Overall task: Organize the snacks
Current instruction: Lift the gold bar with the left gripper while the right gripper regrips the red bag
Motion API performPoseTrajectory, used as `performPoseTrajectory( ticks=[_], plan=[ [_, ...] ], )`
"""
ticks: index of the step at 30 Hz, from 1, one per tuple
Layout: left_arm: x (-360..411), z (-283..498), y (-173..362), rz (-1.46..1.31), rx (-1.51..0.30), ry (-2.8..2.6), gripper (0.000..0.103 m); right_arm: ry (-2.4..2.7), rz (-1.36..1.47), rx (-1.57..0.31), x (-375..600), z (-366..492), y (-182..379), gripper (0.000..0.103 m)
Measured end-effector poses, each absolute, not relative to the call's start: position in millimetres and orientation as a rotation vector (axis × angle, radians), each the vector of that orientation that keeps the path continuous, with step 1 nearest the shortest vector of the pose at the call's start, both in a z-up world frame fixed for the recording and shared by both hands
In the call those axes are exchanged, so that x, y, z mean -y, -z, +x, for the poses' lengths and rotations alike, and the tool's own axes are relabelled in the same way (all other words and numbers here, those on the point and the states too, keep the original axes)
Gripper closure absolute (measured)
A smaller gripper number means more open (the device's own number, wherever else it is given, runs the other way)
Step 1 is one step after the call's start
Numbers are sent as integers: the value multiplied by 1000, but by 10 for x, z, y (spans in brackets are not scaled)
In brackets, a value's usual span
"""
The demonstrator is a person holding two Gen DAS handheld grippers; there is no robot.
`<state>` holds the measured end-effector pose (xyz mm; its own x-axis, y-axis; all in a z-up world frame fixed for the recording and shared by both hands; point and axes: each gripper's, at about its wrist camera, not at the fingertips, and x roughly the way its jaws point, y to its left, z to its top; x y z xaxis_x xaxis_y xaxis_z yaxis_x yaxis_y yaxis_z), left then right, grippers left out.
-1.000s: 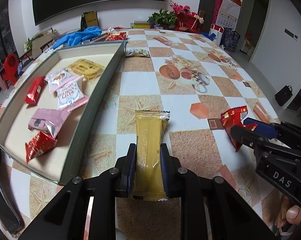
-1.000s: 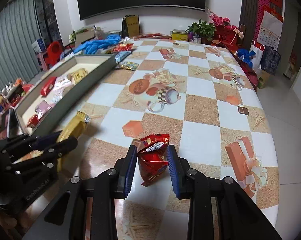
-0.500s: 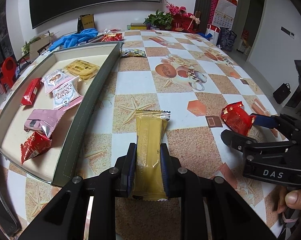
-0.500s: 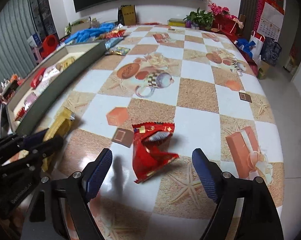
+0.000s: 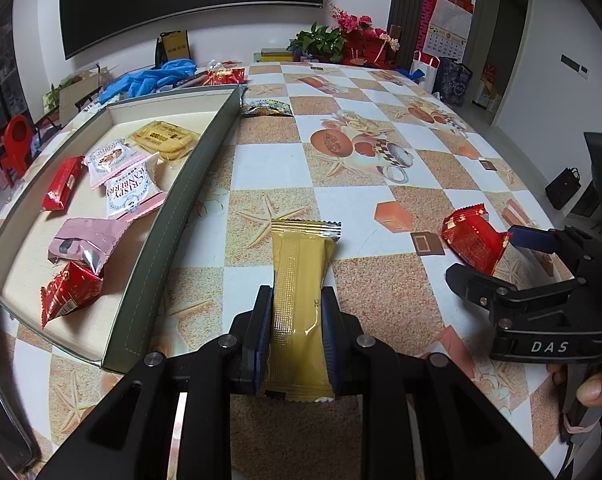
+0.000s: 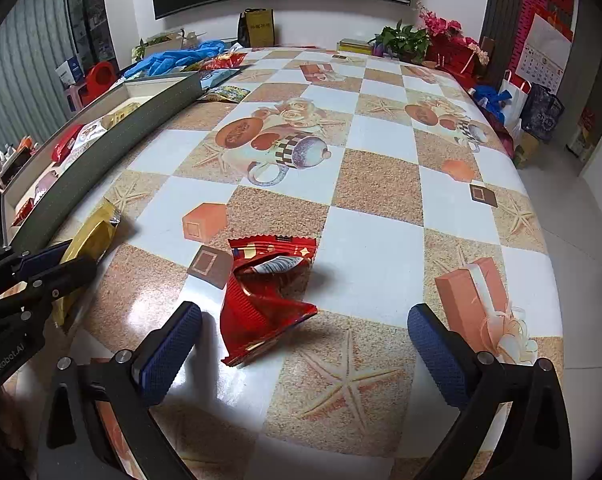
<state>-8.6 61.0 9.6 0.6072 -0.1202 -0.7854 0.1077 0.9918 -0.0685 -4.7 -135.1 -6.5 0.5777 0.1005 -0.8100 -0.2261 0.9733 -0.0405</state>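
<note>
My left gripper (image 5: pixel 297 304) is shut on a long yellow snack packet (image 5: pixel 301 280) that points forward over the table, just right of the grey tray (image 5: pixel 189 184). The same yellow packet (image 6: pixel 91 236) shows at the left of the right wrist view. My right gripper (image 6: pixel 301 332) is opening, its blue pads spread wide. A crumpled red snack packet (image 6: pixel 261 300) lies loose on the table between them, touching neither pad. In the left wrist view that red packet (image 5: pixel 471 238) sits by the right gripper (image 5: pixel 497 256).
The tray holds several packets: red (image 5: pixel 63 182), pink (image 5: pixel 87 240), white (image 5: pixel 129 190) and a yellow one (image 5: pixel 163 138). A dark snack bag (image 5: pixel 267 107) lies beyond the tray's far corner. Blue gloves (image 5: pixel 153 78), plants (image 6: pixel 405 38) and bags crowd the far edge.
My right gripper has opened wide and let go of the red packet, which now lies on the table. My left gripper keeps holding the yellow packet in the same place.
</note>
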Motion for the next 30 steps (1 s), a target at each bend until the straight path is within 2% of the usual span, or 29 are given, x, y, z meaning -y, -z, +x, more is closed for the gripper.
performPoseTrajectory(
  ticks=[6, 11, 25, 27, 28, 29, 30],
  plan=[
    [-616, -89, -95, -19, -909, 134, 77, -203, -163, -1038, 1339, 87, 47, 0],
    [-615, -86, -100, -22, -908, 136, 77, -238, -206, -1203, 1342, 352, 37, 0],
    [-628, -89, -97, -23, -908, 137, 77, -272, -258, -1219, 1212, 424, 34, 2],
    [-632, -89, -96, -19, -908, 135, 77, -282, -256, -1210, 1187, 415, 1, 14],
    [-623, -86, -98, -16, -908, 134, 77, -287, -254, -1197, 1176, 399, -47, 35],
    [-616, -88, -100, -15, -908, 133, 77, -288, -254, -1190, 1167, 384, -83, 64],
    [-601, -84, -102, -13, -909, 132, 77, -283, -264, -1187, 1151, 370, -107, 71]
  ],
)
